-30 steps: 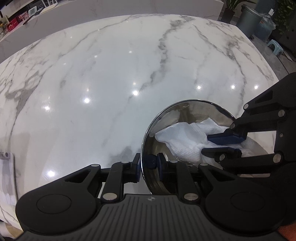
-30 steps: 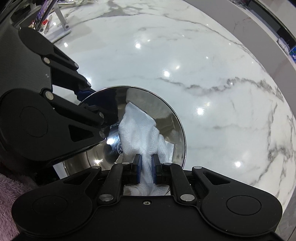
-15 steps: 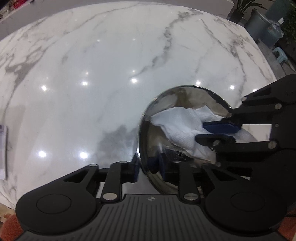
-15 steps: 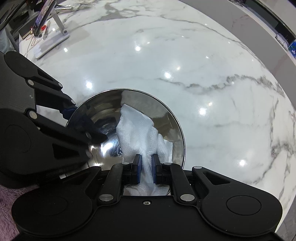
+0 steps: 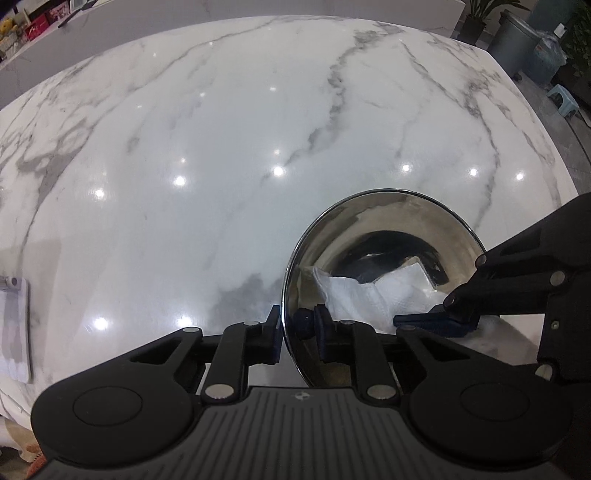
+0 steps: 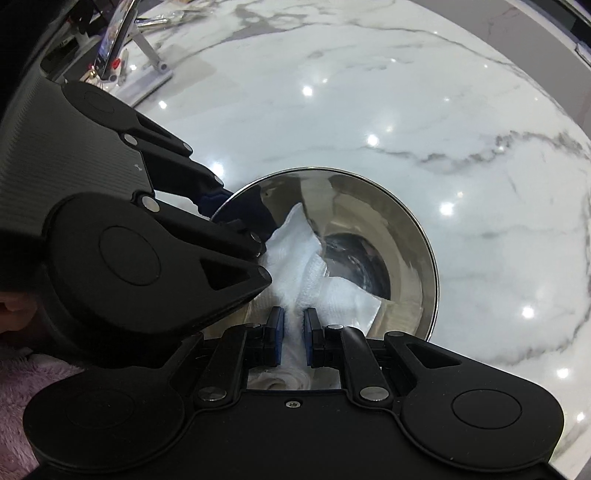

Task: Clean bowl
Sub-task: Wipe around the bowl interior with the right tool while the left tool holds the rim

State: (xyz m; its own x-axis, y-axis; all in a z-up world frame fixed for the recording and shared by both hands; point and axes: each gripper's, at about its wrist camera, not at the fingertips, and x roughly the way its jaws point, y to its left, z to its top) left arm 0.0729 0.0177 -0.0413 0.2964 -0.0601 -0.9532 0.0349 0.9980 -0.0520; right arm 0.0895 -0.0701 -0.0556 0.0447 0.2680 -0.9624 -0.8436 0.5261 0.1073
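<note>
Bowl (image 5: 388, 229) on glossy white marble countertop (image 5: 221, 147), plants (image 5: 484, 11) beyond.

Both grippers are matte black: the left gripper (image 5: 297, 334) carries a ribbed grey body with a small emblem at twelve o'clock, silver pivot screws and round caps at each side. The right gripper (image 6: 293, 332) wears blue pads (image 6: 276, 334). A fuzzy lilac sleeve (image 6: 22, 384) peeks in at eight o'clock.
</note>
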